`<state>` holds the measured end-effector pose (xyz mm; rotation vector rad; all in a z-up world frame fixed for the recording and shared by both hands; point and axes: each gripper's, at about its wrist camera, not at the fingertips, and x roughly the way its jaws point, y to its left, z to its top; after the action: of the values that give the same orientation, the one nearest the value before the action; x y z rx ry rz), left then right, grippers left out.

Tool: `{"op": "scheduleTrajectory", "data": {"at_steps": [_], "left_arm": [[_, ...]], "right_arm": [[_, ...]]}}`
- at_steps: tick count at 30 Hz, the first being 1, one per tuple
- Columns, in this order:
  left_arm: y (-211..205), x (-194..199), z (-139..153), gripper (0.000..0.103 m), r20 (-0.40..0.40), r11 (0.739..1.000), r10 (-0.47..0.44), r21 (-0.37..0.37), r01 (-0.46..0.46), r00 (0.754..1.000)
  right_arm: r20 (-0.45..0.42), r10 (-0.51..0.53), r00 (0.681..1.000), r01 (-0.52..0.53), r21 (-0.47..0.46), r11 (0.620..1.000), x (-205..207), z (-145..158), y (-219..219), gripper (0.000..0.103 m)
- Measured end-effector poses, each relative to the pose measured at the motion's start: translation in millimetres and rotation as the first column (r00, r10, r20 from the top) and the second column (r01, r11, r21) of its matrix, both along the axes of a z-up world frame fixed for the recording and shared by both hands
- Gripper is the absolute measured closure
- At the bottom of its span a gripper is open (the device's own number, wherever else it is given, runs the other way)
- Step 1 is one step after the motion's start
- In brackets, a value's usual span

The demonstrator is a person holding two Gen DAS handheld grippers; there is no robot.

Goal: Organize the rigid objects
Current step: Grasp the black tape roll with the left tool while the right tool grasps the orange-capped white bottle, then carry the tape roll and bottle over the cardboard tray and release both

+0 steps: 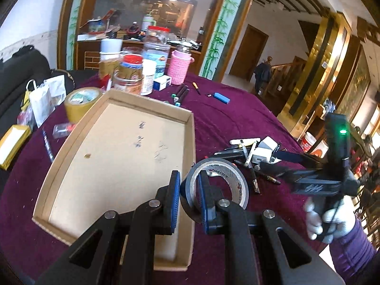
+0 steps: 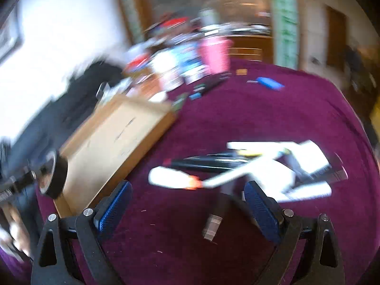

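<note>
Clamped on tape roll [image 1: 215, 185] wall, lower centre: left gripper [image 1: 188, 199]. Right gripper [image 2: 187, 210] gaping near pens [image 2: 213, 163]. Empty cardboard tray [image 1: 71, 142], centre left; sorting barely begun.

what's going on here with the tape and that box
A person with a gripper in each hand is sorting items on a purple-clothed table. The left gripper pinches the wall of a dark tape roll beside the right edge of a shallow cardboard tray that has nothing in it. The right gripper is open above the cloth, near a pile of pens and markers. Its view is motion-blurred.
</note>
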<state>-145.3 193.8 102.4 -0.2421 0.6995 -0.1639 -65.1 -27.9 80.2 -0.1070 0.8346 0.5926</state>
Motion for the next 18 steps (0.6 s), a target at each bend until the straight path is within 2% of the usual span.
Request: {"op": "scheduleTrajectory", "data": {"at_steps": [1,4,8,9,13,18], "left_arm": [[5.1,-3.8,-1.1,0.088,0.001,1.0,0.008,-0.004,-0.008,1.0],[19.7,-13.5,-4.4,0.088,0.001,0.999,0.031,-0.023,-0.031,1.0],[37.1,-20.0,-9.6,0.088,-0.006,0.997,0.059,-0.046,-0.059,0.998],[40.3,-20.6,-10.7,0.088,-0.008,0.997,0.063,-0.051,-0.064,0.998],[48.2,-18.1,-17.6,0.088,-0.021,0.995,0.073,-0.07,-0.074,0.997],[42.9,-9.2,-25.2,0.088,-0.045,0.995,0.064,-0.078,-0.067,0.997]], "right_arm": [[0.01,0.061,0.998,-0.06,-0.068,0.996,1.9,-6.0,22.9,0.006],[-0.004,0.163,0.987,-0.16,-0.226,0.961,11.3,-29.1,63.2,0.026],[-0.037,0.188,0.981,-0.189,-0.342,0.921,19.2,-53.7,78.3,0.046],[-0.029,0.183,0.983,-0.181,-0.351,0.919,21.2,-56.0,77.8,0.05],[-0.092,0.194,0.977,-0.213,-0.279,0.936,19.8,-50.2,67.2,0.049],[-0.085,0.215,0.973,-0.231,-0.299,0.926,11.5,-54.8,87.4,0.049]]}}
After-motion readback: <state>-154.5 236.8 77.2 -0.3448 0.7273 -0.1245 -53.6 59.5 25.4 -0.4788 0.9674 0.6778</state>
